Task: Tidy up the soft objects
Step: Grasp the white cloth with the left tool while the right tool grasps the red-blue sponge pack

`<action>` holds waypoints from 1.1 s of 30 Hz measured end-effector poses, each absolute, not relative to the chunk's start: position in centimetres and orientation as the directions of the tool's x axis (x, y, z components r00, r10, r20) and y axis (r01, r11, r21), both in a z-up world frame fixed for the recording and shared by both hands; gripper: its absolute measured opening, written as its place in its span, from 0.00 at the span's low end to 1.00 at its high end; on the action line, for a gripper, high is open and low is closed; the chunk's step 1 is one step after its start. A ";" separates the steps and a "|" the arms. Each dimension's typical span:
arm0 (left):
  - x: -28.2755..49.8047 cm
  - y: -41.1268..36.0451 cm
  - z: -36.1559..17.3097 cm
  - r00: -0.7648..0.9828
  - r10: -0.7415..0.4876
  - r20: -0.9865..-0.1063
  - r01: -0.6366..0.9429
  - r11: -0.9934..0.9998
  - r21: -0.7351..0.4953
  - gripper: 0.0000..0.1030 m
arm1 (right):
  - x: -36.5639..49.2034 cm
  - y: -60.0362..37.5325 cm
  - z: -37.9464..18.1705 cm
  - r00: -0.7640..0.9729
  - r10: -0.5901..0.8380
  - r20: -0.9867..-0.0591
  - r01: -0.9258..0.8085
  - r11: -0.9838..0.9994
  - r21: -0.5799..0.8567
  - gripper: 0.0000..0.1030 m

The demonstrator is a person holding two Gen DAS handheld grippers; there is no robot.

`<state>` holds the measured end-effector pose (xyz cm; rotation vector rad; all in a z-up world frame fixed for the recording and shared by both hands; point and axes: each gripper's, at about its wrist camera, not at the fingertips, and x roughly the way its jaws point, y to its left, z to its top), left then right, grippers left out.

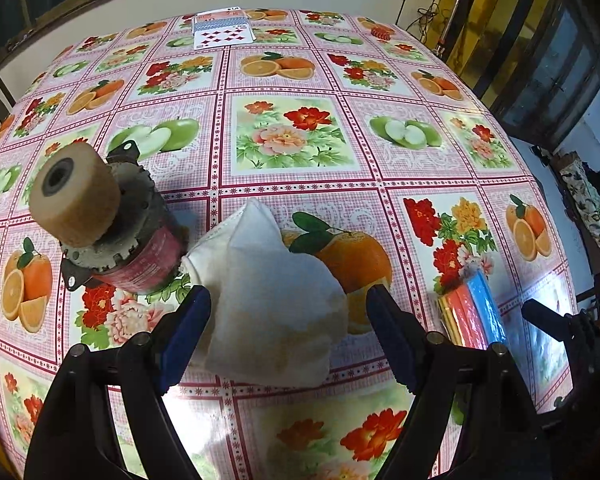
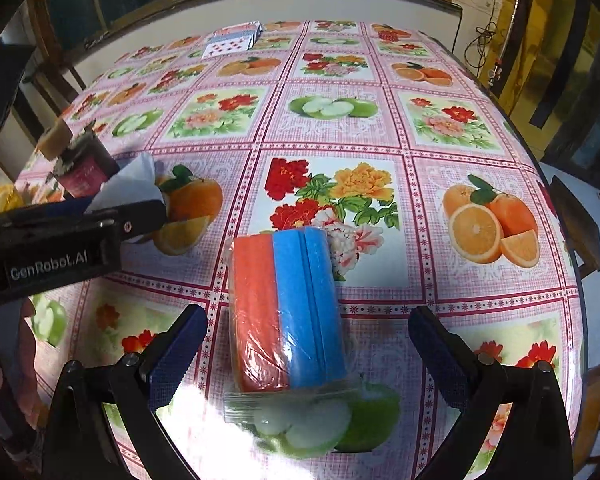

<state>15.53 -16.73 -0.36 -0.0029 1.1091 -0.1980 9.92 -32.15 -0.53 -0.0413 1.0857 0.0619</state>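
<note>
Centrally, a white cloth (image 1: 268, 292) lies crumpled on the fruit-and-flower tablecloth (image 1: 292, 136), between the spread fingers of the left gripper (image 1: 288, 320), whose jaws stand wide apart and grip nothing. Just left of the cloth stands a grey motor-like cylinder (image 1: 140, 240) topped by a tan roller (image 1: 76, 194), its base touching the cloth's edge. Right of the cloth, a plastic-wrapped sponge pack (image 2: 288, 312), orange and blue, lies flat between the open jaws of the right gripper (image 2: 308, 344), untouched by either finger. Far beyond the cloth, near the table's back edge, playing cards (image 1: 224, 28) lie fanned out.
</note>
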 end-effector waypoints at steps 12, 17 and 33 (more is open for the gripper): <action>15.9 -16.9 -1.0 0.422 -0.164 -0.892 0.159 0.982 -0.105 0.77 | 10.2 -32.1 -1.3 0.478 -0.008 -0.878 -0.082 0.995 -0.054 0.96; 15.6 -17.3 -1.1 0.435 -0.148 -0.888 0.173 0.982 -0.078 0.77 | 10.2 -32.1 -1.2 0.495 0.019 -0.869 -0.122 0.991 -0.048 0.87; 14.8 -17.9 -1.5 0.478 -0.098 -0.873 0.203 0.979 0.001 0.73 | 9.5 -31.9 -0.5 0.516 0.062 -0.854 -0.174 0.984 -0.033 0.47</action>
